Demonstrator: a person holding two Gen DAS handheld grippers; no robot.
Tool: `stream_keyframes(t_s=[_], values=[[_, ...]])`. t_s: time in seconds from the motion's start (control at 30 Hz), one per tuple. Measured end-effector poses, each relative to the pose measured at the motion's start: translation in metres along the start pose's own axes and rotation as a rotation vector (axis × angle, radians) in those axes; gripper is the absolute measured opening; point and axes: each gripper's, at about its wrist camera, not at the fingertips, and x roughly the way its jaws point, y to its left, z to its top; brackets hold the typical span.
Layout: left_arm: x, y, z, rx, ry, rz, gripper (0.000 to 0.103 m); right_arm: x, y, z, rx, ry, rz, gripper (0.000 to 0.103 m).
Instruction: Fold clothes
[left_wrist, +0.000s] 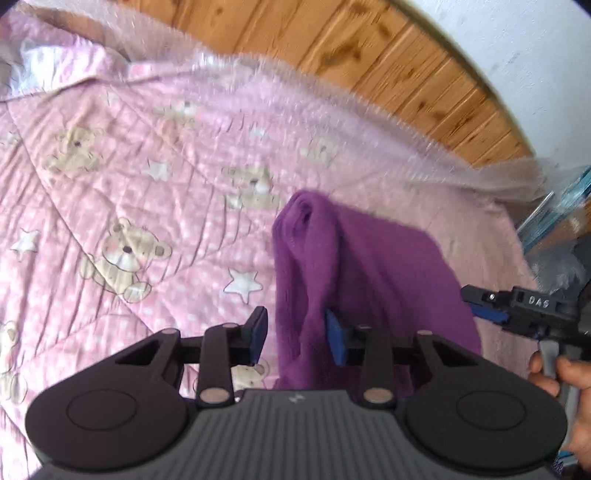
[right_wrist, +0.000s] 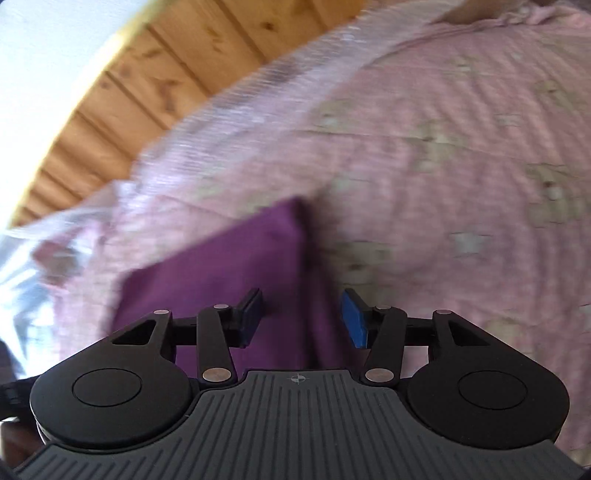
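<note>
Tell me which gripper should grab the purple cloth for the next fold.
Probably the left gripper: it is open with the purple cloth's raised fold passing between its fingers. The right gripper, also open, straddles only the cloth's edge, in a blurred view.

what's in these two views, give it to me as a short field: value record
surface: pink bedspread printed with teddy bears and stars
garment: purple cloth, bunched, lying on the bedspread
left gripper: open, the cloth's edge between its blue pads, not clamped
right gripper: open, over the cloth's edge
hand: wrapped around the right gripper's handle, at the left wrist view's right edge
backdrop: wooden panelling beyond the bed, white wall past it
image quality: both views motion-blurred, the right wrist view more so
</note>
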Motion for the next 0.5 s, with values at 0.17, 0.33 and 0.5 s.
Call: stream_keyframes(t_s=[0.17, 0.33, 0.5], values=[[-0.033, -0.021, -0.008, -0.024, -0.109, -0.169, 0.035, 0.010, 0.004, -0.013, -0.105, -0.003, -0.026, 0.052], [0.013, -0.055, -0.030, 0.073, 0.022, -0.130, 0.038, 0.020, 0.009, -0.026, -0.209, -0.005, -0.052, 0.046], [0.037, -0.046, -0.049, 0.039, 0.096, -0.039, 0.044, 0.012, 0.015, -0.034, -0.285, -0.024, -0.089, 0.042]])
